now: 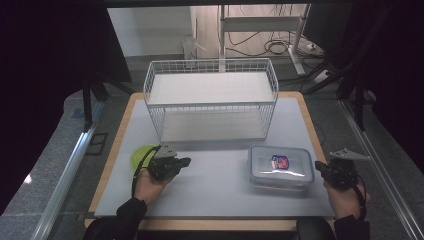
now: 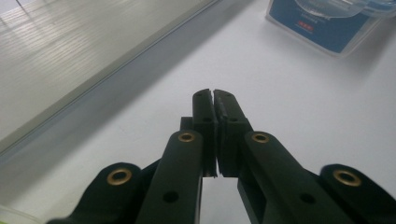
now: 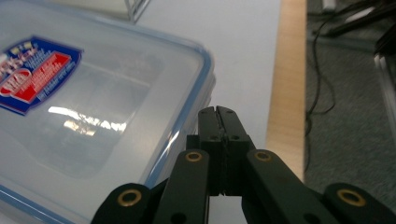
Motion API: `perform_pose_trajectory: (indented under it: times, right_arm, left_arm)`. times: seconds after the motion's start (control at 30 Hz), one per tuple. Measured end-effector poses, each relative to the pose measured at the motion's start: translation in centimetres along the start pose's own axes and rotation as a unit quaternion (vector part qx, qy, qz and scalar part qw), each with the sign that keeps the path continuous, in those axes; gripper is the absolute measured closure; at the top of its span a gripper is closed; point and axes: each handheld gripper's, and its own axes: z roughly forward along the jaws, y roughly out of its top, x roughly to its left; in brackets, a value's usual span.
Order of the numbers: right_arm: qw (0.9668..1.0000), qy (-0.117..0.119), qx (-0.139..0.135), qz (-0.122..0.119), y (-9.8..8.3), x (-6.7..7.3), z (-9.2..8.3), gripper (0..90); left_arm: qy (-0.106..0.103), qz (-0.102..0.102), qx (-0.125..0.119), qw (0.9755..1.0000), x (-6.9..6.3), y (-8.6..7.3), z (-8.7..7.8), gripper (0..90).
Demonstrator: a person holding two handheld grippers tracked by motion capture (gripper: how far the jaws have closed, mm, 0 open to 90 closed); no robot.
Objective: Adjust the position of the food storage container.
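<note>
Plastic container (image 1: pixel 281 167) with clear lid and red-blue label sits flat on the white table mat (image 1: pixel 215 185), at about 4 o'clock from the wire basket shelf (image 1: pixel 210 97) and well apart from it; lid looks seated, all sides down as far as can be told. Right gripper (image 1: pixel 320 169) is just beside the container's right edge, at its 3 o'clock; in the right gripper view its jaws are pressed together with nothing between them, tips right at the lid's blue-rimmed corner (image 3: pixel 201 60), contact not certain. Left gripper (image 1: pixel 184 162) is at the container's 9 o'clock, near but apart, jaws also closed flat on each other and empty, pointed across bare mat toward the container (image 2: pixel 327 23). A yellow-green bowl (image 1: pixel 141 155) lies at 9 o'clock of the left gripper, partly hidden by it. Both shelf tiers hold nothing. Judgement: work looks early, nothing lifted or placed yet; the container isn't gripped by either side. Likely left: get hold of it or work its lid clips, then move it, perhaps to the shelf.
</note>
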Motion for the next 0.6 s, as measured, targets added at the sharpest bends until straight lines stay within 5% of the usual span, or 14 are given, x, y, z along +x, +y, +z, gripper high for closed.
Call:
perform_pose_trajectory:
  times: [0.07, 0.33, 0.6]
  right_arm:
    - [0.9998, -0.005, 0.017, -0.004, -0.1, 0.4, 0.6, 90.0]
    - [0.9997, 0.021, 0.008, 0.004, 0.2, 1.0, 1.0, 90.0]
    - [0.9987, 0.048, 0.008, -0.014, 0.9, 2.8, 2.0, 90.0]
  left_arm:
    - [-0.003, -0.002, 0.000, 1.0000, -0.2, -0.1, 0.0, 89.2]
    - [0.004, 0.007, 0.005, 1.0000, -0.9, -0.4, 0.3, 88.9]
    - [-0.005, -0.011, 0.009, 0.9999, -1.0, -0.7, 0.7, 89.0]
